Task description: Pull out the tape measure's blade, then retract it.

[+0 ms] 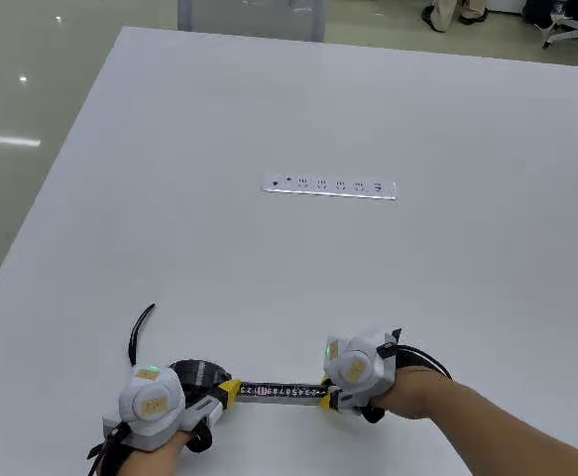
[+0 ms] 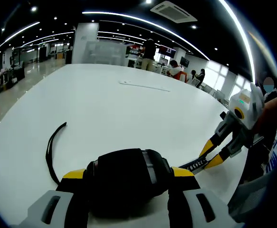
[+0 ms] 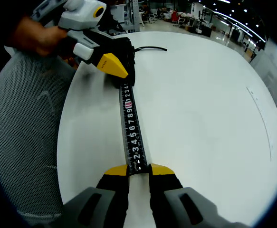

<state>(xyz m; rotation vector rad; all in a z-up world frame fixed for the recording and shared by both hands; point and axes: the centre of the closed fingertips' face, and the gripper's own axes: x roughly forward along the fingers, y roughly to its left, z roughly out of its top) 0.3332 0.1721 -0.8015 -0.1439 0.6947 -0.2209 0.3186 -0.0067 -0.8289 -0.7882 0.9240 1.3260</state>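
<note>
Left gripper (image 2: 128, 173) clamps tape measure (image 1: 197, 375); right gripper (image 3: 139, 169), facing it, pinches blade (image 3: 130, 123) tip.

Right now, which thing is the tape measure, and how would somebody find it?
Look at the big white table, then along its near edge, far from the flat white power strip in the middle. The round black tape measure case sits in the left claw; it alone has a numbered blade running out to the right claw.
</note>
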